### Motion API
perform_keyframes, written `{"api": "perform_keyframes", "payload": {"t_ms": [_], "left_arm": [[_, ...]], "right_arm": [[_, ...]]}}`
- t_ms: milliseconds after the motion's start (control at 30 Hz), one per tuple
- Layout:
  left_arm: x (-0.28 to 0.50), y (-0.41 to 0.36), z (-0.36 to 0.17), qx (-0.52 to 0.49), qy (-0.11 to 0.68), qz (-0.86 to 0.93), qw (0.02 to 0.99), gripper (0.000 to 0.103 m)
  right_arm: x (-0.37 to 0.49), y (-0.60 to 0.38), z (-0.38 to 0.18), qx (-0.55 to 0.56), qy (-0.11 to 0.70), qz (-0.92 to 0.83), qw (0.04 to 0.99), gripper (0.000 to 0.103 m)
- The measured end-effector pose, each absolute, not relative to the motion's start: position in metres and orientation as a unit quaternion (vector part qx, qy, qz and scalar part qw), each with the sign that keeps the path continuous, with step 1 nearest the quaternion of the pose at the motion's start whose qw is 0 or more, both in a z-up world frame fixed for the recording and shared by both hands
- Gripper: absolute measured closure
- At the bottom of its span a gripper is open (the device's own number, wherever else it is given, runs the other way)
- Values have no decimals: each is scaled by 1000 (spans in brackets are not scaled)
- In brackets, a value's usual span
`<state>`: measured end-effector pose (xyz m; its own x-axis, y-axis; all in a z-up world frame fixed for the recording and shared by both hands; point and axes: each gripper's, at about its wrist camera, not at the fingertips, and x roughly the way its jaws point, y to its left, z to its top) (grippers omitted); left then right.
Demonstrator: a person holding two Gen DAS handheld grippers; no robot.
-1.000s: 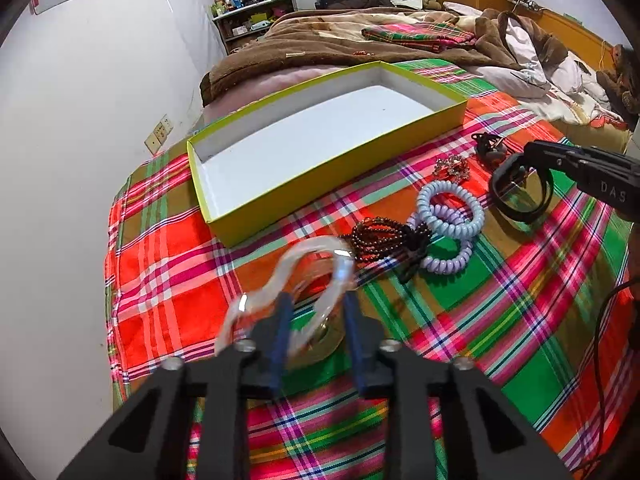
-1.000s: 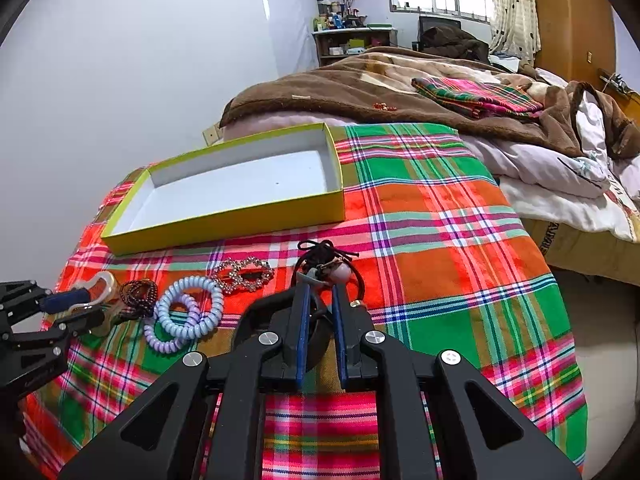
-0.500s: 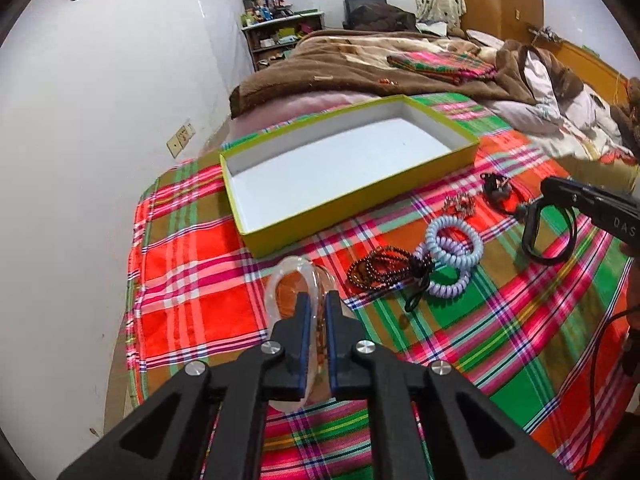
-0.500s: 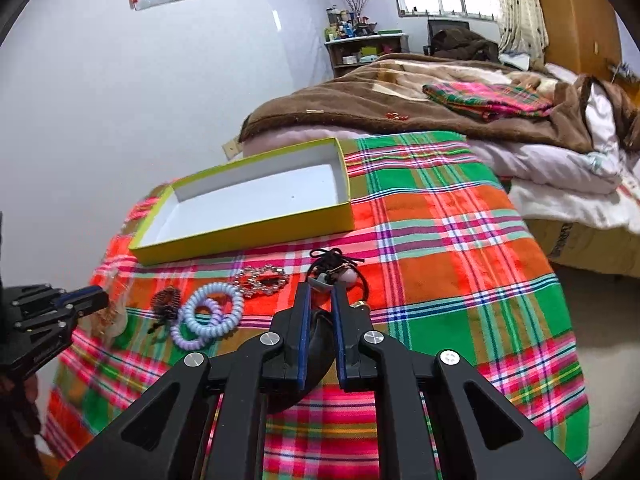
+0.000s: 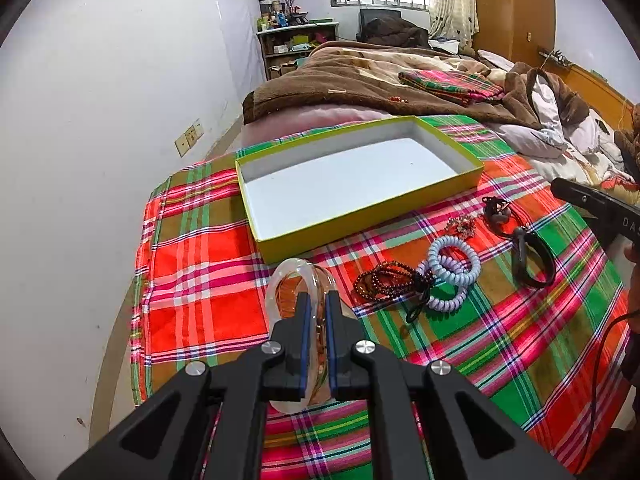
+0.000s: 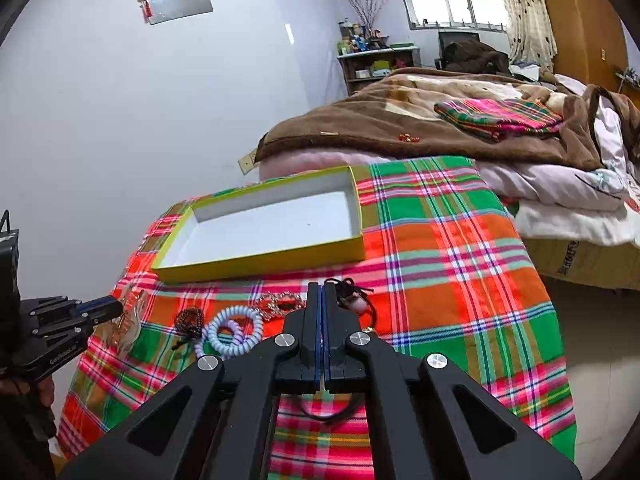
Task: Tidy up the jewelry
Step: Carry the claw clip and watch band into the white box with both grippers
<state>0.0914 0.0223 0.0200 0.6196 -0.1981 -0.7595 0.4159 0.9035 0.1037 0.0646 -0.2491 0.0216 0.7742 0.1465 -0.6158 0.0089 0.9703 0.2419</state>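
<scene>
My left gripper is shut on a clear bangle and holds it above the plaid cloth, in front of the empty yellow box. My right gripper is shut on a black band, lifted off the cloth; the band hangs below the fingers in the right wrist view. On the cloth lie dark red beads, pale blue coil hair ties, a rhinestone piece and a black hair tie with a pink bead.
The plaid cloth covers the near end of a bed beside a white wall. A brown blanket and folded plaid cloth lie behind the box. The cloth's right edge drops to the floor.
My left gripper closed on the clear bangle and raised it. My right gripper lifted the black band off the cloth. Both cameras have risen and pulled back.
</scene>
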Motion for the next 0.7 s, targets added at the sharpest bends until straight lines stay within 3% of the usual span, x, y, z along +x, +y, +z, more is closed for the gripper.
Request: {"api": "perform_keyframes", "payload": {"t_ms": [133,200,267,333,367,533,633,700], "left_arm": [[91,22,18,137,402,-173,889,96],[90,22,16,136,403,-173,888,96],[90,24,15,136,404,-169,889,96],[89,24,14,141,403,-171,888,96],[88,24,15,141,404,-171,888,96],[89,26,17,138,403,-170,889,96],[88,27,20,140,400,-169,890,96],[89,28,22,139,399,-169,891,96]], "right_arm": [[64,-256,16,126,344,43,929,103],[60,-264,11,138,352,38,925,97],[55,-271,2,143,370,29,918,73],[53,-272,-6,144,385,29,911,57],[55,-269,-11,138,399,32,906,55],[63,-251,-32,104,443,9,890,55],[63,-242,-35,73,451,-4,889,86],[63,-241,-35,67,451,-4,890,90]]}}
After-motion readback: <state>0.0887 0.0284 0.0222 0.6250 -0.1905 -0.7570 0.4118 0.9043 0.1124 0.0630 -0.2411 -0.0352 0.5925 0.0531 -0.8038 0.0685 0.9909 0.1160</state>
